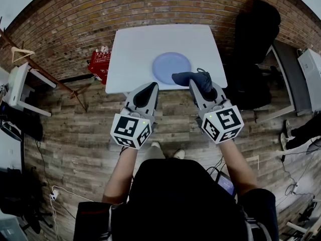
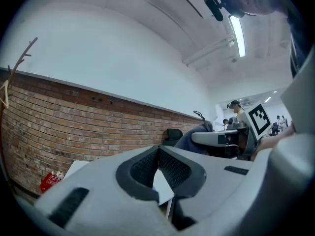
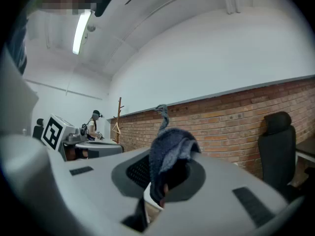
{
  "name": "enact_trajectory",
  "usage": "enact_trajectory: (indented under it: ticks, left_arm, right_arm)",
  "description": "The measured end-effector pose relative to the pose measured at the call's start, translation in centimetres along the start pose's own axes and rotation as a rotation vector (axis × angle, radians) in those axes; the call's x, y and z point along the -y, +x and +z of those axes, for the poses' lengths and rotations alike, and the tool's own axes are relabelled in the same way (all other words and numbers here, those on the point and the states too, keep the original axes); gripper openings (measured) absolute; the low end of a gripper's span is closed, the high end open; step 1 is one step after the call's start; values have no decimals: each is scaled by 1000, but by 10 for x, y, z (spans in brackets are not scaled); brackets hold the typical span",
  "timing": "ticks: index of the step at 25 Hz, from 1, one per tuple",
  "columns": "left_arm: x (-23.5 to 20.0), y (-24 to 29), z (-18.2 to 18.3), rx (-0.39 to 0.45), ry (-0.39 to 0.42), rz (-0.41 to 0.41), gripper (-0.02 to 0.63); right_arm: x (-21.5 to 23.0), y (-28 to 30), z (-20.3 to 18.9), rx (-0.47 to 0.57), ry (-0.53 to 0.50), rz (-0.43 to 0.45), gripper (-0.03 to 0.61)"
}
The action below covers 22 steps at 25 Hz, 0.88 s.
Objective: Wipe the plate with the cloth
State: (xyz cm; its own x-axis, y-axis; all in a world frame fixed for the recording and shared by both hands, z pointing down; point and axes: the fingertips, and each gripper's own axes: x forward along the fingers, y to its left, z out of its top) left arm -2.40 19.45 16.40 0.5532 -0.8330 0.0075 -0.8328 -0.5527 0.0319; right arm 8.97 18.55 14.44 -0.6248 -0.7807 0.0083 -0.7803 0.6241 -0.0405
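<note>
While the right hand-held gripper is clamped on the crumpled dark blue cloth by the near edge of the round pale blue plate on the white surface, and the left hand-held gripper sits closed and empty, I'd guess wiping hasn't begun, so next up is lowering the cloth onto the plate.
</note>
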Motion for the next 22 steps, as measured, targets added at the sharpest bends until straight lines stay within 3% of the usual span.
enact_trajectory:
  ticks: [22]
  left_arm:
    - [10,19,-28,-66,-59,31,19]
  right_arm:
    - [29,-7,-23,-49,46,34,41]
